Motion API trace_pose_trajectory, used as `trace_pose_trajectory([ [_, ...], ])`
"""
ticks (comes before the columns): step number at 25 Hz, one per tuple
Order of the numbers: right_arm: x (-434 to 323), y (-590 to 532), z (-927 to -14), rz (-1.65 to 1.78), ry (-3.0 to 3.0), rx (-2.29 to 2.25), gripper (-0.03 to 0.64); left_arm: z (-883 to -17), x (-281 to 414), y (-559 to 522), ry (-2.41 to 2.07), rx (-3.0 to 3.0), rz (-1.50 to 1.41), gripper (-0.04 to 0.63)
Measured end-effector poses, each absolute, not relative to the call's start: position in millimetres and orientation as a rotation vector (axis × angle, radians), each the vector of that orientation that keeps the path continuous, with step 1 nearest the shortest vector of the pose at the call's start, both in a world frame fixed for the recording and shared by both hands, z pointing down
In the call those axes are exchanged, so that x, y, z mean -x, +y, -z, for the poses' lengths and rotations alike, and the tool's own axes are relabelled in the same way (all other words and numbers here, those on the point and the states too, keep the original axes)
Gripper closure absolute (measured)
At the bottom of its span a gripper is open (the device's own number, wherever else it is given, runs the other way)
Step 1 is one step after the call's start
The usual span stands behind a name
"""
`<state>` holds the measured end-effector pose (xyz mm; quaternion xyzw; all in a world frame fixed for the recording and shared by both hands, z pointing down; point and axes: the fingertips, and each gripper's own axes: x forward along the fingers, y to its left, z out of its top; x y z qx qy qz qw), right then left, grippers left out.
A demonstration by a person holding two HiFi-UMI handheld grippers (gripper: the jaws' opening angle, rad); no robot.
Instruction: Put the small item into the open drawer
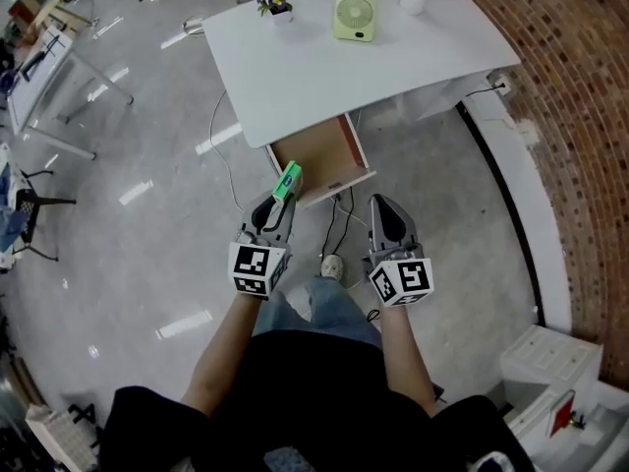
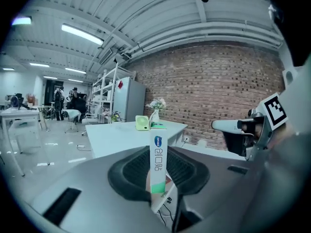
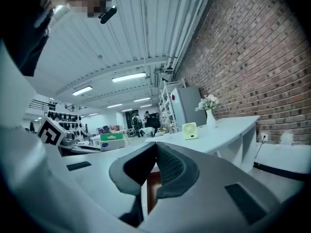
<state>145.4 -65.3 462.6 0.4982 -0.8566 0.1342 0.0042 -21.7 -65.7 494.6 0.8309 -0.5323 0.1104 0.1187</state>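
In left gripper [image 1: 282, 201], slim green-white box [image 2: 157, 165].

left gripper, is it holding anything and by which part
The left gripper grips a small white and green box by its near end; the far end sticks out past the pads. The right gripper holds nothing.

Head looks down; gripper views face table [image 1: 324, 77].
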Motion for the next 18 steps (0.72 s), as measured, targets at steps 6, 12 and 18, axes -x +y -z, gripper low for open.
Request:
trace_pose_trajectory([
  [6,-157,-101,-474,-0.447,-2.762,-1.363,0.615,-492,8,-77,-1.676,-2.357,-0.337,0.497],
  [12,-151,-124,-479,-0.438,-2.779,-1.302,0.615,-498,16,-93,-1.727,-2.307,-0.352,0.497],
  [18,-148,-142,-489,-0.432,-2.760,-1.283,0.615,-515,9,-111,-1.674,-2.330,-0.406,0.497],
])
